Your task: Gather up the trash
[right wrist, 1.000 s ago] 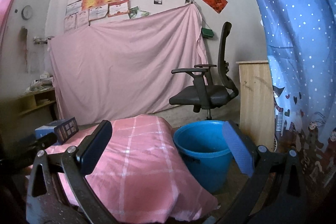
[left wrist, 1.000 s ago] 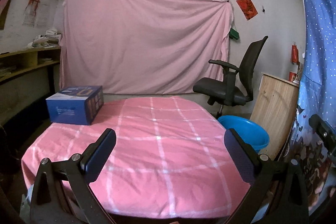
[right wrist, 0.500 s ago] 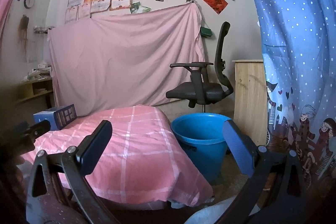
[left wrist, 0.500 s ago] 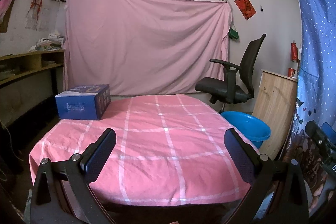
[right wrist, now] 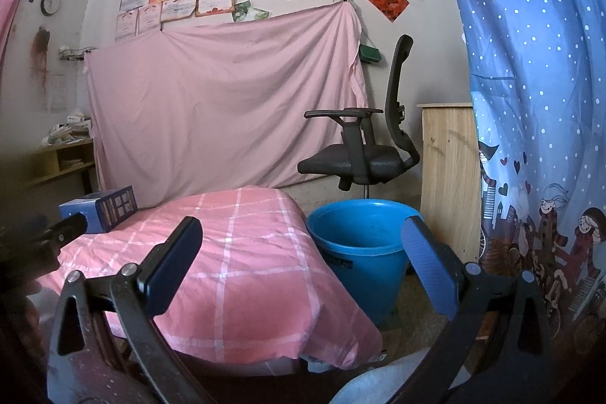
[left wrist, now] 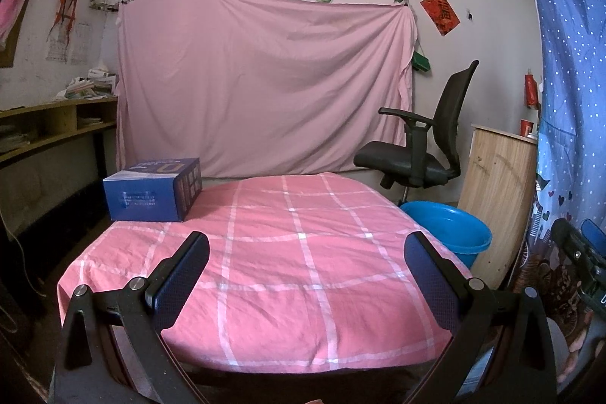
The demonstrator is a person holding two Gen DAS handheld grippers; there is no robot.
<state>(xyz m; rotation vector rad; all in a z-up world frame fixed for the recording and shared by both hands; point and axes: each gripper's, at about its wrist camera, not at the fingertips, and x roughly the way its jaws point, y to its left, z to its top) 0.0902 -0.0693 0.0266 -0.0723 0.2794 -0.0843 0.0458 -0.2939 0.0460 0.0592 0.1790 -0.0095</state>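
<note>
While both claws hang wide open with nothing in them, a tabletop covered in pink cloth with white check lines (left wrist: 288, 252) fills the middle of the left wrist view. Behind that tabletop hangs a big pink sheet (left wrist: 261, 82) on the wall. Right of the tabletop: blue dotted curtain (right wrist: 530, 63), black mesh office chair (left wrist: 420, 146), light wooden cabinet (right wrist: 447, 169), then a round blue plastic bucket (right wrist: 360, 245) on the floor just beside the tabletop edge. On the tabletop's far left corner sits a dark blue cardboard box (left wrist: 155, 188), upright. Left claw (left wrist: 305, 264) hovers over the tabletop's near edge; right claw (right wrist: 301, 254) sits toward the bucket side. No loose trash is visible on the tabletop.
</note>
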